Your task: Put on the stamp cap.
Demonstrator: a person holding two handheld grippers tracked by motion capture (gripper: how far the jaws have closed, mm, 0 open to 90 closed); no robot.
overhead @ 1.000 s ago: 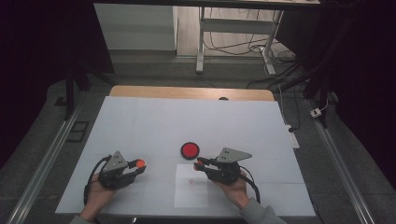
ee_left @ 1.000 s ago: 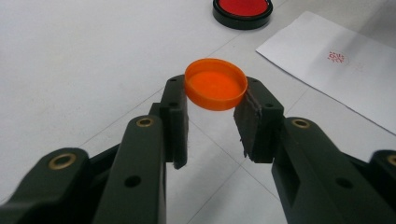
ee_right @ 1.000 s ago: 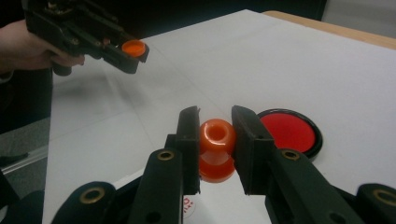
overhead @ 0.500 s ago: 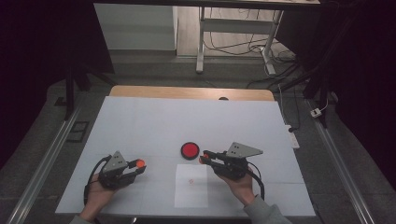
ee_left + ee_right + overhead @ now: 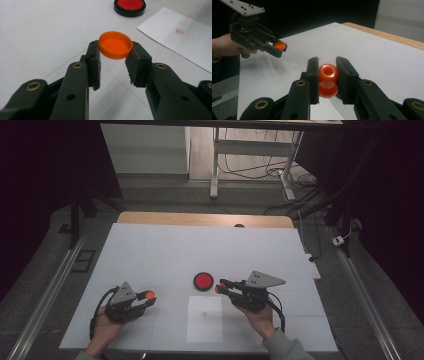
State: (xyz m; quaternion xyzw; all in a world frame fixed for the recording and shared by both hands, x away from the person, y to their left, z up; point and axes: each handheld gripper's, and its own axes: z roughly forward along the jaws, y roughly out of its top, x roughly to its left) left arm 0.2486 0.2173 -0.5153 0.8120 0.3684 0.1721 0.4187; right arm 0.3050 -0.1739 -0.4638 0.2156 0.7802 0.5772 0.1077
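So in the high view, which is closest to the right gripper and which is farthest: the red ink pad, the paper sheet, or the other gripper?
Measured from the right gripper:
1. Red ink pad, right beside its tips, toward the table's middle.
2. Paper sheet, just below it, toward the person.
3. Left gripper, far over on the left, holding an orange cap.
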